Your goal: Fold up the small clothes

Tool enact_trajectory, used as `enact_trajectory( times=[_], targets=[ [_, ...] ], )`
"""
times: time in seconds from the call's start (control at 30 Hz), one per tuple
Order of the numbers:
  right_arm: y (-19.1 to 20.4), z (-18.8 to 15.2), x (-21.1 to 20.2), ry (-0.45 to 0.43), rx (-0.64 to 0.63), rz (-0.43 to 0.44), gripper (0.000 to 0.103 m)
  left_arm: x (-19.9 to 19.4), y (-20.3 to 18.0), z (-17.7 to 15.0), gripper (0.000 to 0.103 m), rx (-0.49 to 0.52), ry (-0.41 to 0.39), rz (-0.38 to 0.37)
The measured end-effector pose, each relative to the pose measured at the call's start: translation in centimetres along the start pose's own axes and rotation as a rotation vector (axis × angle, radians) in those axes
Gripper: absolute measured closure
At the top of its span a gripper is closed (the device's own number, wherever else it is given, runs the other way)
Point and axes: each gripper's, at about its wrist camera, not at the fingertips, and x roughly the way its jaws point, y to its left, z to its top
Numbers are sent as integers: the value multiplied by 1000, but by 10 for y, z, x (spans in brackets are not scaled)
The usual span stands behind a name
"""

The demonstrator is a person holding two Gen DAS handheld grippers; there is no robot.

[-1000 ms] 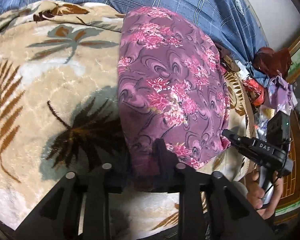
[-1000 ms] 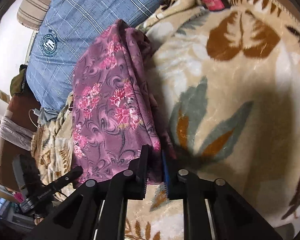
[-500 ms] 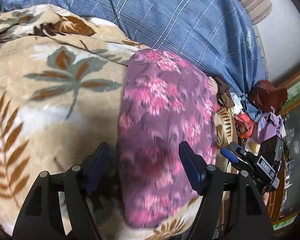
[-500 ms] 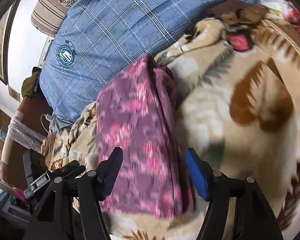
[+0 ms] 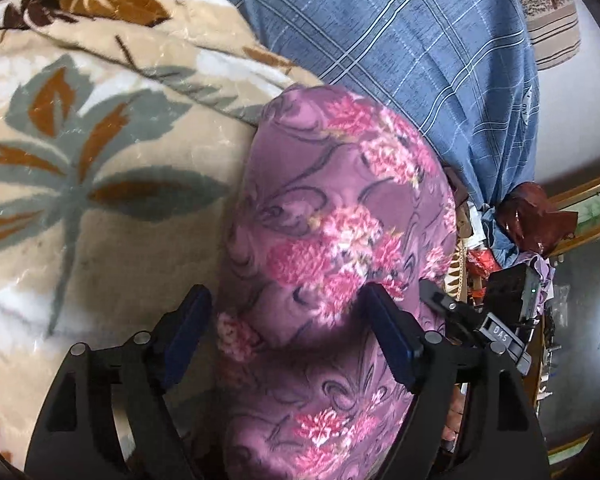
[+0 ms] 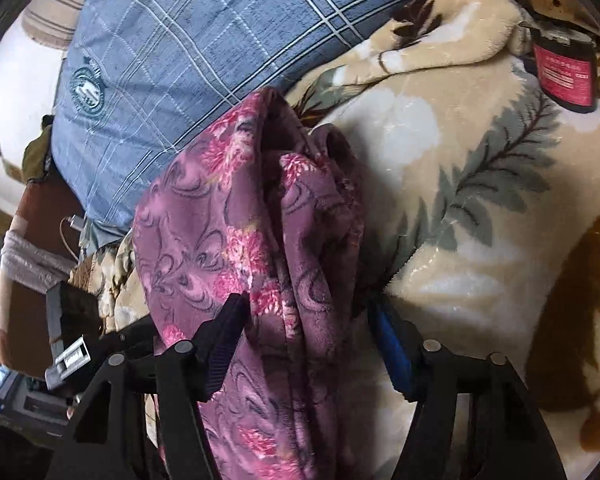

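A purple garment with pink flowers [image 5: 332, 208] lies folded into a long strip on a beige leaf-print blanket [image 5: 100, 160]. My left gripper [image 5: 288, 320] straddles its near part. Its jaws are opening, with the cloth between them and the left pad clear of the cloth's edge. In the right wrist view the garment [image 6: 220, 220] shows its stacked folds along the right edge. My right gripper [image 6: 306, 328] sits over them with its jaws closing around the folds, not visibly clamped. Each view catches the other gripper at its side: the right one [image 5: 480, 328], the left one [image 6: 72, 356].
A blue plaid cushion [image 5: 400, 40] lies just beyond the garment's far end. A heap of loose clothes [image 5: 536, 216] sits at the bed's edge by a wooden frame. A red-labelled object [image 6: 566, 76] rests on the blanket [image 6: 480, 200] at the far right.
Both grippers were shut on the garment's near edge, then let go and opened. They slid forward along the strip; the right jaws have since narrowed a little.
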Motion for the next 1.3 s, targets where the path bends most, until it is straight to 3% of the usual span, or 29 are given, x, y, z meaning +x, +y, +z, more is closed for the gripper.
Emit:
enact_trajectory(
  times=[0.03,0.13,0.2,0.43,0.5,0.57,0.77,1.0,1.3],
  targets=[
    [-2,1,2,7,13,31,57,2,-2,2,23,4,-1,2],
    [-6,4,11,18,20,29,64,5,-7,6,23,21,-9,24],
    [-6,2,15,26,29,45,72,5,-9,5,31,32,-10,31],
    [-15,3,20,23,87,85,78,5,-4,6,39,-12,-24,38],
    [-12,1,16,18,96,86,82,-1,-9,3,72,-1,-20,40],
    [-2,-4,2,-11,80,81,84,-17,-13,0,75,-5,-32,-11],
    [46,-38,-51,-91,25,127,85,-89,-35,-30,76,46,-85,-52],
    [109,-99,-98,-137,-6,240,85,-190,-41,-73,76,73,-149,-83],
    [181,-167,-106,-156,-69,390,85,-286,-16,-132,76,86,-233,-80]
  ],
)
